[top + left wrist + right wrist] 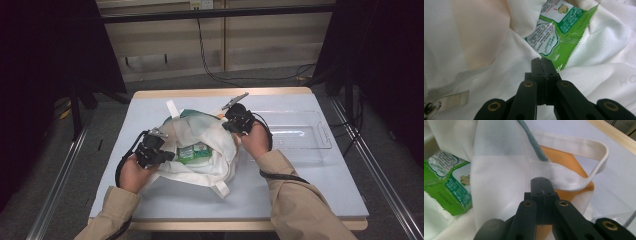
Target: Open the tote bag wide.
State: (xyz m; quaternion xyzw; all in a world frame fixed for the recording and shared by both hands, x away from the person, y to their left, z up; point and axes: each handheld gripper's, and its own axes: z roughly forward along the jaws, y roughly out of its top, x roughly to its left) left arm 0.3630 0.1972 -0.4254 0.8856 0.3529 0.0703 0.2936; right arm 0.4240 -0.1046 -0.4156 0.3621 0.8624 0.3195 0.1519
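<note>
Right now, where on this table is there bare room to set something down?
The near strip of the table, between the white bag and the front edge, is bare. So is the far left corner. The clear tray takes the right side, though it looks empty. The middle is crowded by the bag and both grippers.

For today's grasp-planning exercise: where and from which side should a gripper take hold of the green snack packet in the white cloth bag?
Probably the green snack packet by its flat crimped edge, which pokes out of the white cloth bag. Come from above through the bag's open mouth: cloth covers the rest.
</note>
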